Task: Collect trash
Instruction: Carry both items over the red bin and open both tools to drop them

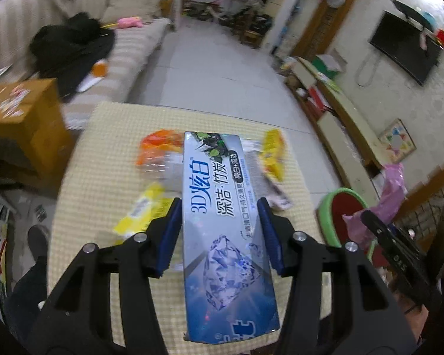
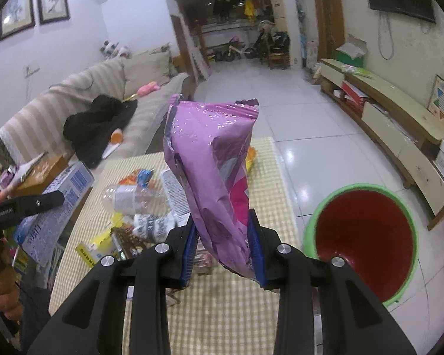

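Toothpaste box (image 1: 225, 230) pinched lengthwise between pads of left gripper (image 1: 222, 207), held above checkered table (image 1: 103, 165). Purple snack bag (image 2: 213, 174) clamped at its lower end in right gripper (image 2: 223, 222), standing up over table, just left of green bin (image 2: 361, 239) on floor. On table beyond: crushed plastic bottle (image 2: 130, 196), yellow wrapper (image 1: 142, 210), orange wrapper (image 1: 157, 145). Couch (image 2: 83, 103) behind.

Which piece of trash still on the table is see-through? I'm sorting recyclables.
The clear plastic bottle, lying on its side mid-table; the yellow wrapper and orange wrapper around it are opaque.
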A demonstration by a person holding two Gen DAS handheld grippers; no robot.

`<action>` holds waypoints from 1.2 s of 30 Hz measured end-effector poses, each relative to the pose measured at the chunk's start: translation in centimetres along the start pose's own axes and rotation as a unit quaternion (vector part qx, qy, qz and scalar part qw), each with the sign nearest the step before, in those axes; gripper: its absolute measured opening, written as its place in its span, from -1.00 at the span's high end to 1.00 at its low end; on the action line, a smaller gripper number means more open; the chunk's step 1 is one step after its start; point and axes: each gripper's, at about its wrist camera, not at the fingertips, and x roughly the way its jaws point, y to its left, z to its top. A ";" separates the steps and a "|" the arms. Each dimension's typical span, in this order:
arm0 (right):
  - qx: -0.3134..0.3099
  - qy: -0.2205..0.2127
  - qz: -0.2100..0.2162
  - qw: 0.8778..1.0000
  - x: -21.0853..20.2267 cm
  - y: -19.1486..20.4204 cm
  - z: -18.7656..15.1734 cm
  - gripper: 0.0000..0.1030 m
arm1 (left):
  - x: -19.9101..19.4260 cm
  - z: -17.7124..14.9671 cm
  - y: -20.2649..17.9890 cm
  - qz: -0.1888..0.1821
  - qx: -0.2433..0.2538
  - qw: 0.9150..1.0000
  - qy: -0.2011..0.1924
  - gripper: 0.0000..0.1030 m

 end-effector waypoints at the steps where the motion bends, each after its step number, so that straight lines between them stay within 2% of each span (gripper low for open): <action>1: 0.005 -0.003 -0.003 1.000 -0.4 -0.6 0.2 0.40 | 0.3 0.1 -1.2 -0.009 0.012 1.000 0.001 0.05; 6: 0.033 -0.020 -0.028 0.999 -2.7 -5.2 0.6 0.40 | 2.0 0.3 -6.9 -0.052 0.058 0.997 0.012 0.05; 15: 0.082 -0.023 -0.072 0.994 -4.3 -13.8 0.6 0.40 | 6.3 0.3 -18.4 -0.135 0.133 0.981 0.044 0.04; 23: 0.121 -0.005 -0.092 0.988 -3.5 -19.7 -0.8 0.40 | 10.4 -0.6 -26.8 -0.176 0.165 0.967 0.078 0.04; 28: 0.139 0.016 -0.091 0.986 -1.9 -21.9 -1.8 0.40 | 12.7 -0.8 -29.0 -0.191 0.166 0.962 0.100 0.03; 36: 0.150 0.037 -0.077 0.985 0.9 -22.8 -2.2 0.35 | 15.6 -0.6 -30.0 -0.193 0.156 0.960 0.127 0.00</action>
